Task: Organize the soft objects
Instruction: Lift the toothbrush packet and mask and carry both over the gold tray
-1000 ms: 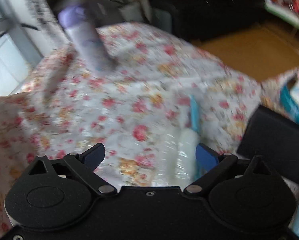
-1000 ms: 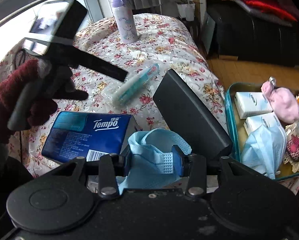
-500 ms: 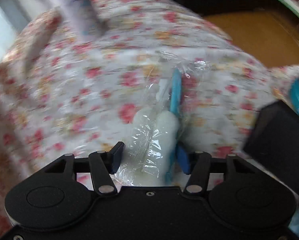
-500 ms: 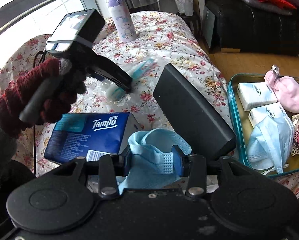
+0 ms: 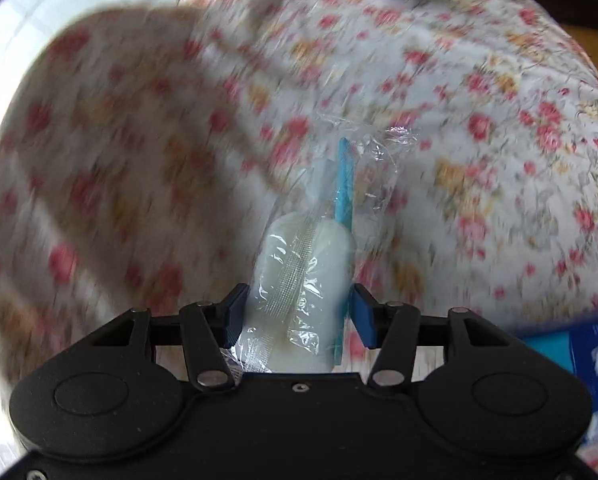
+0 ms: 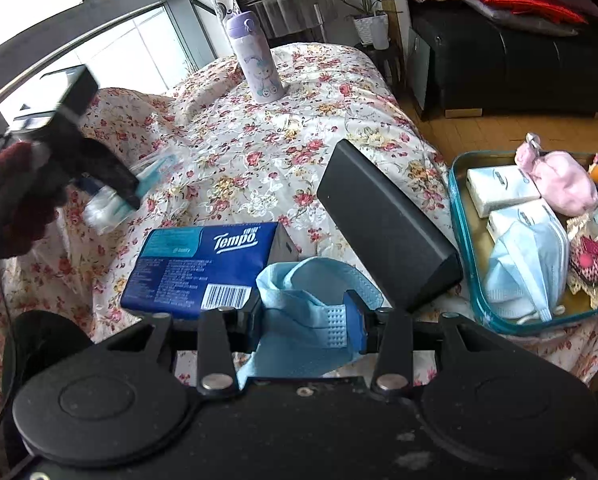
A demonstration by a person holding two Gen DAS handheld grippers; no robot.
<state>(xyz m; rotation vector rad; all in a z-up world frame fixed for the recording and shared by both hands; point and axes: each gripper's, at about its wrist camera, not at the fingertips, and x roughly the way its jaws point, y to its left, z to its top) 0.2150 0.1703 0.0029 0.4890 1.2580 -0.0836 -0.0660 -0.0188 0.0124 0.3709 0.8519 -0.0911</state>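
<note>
Over the floral bedspread (image 6: 283, 152) the left gripper (image 5: 297, 318) clamps a clear-wrapped white pad with a teal stick (image 5: 307, 264) while the right gripper (image 6: 307, 320) pinches a light-blue face mask (image 6: 299, 312), both apparently bound next for the teal-rimmed glass tray (image 6: 459, 216) at the right.

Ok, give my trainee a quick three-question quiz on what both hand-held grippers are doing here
1. True or false: the right hand-held gripper is shut on a blue face mask.
2. What does the left hand-held gripper grip? A) Tempo tissue pack B) plastic-wrapped packet C) purple bottle
3. Fill in: a second face mask lies in the teal-rimmed ____.

Key: 1 true; 2 B; 3 tray.
</note>
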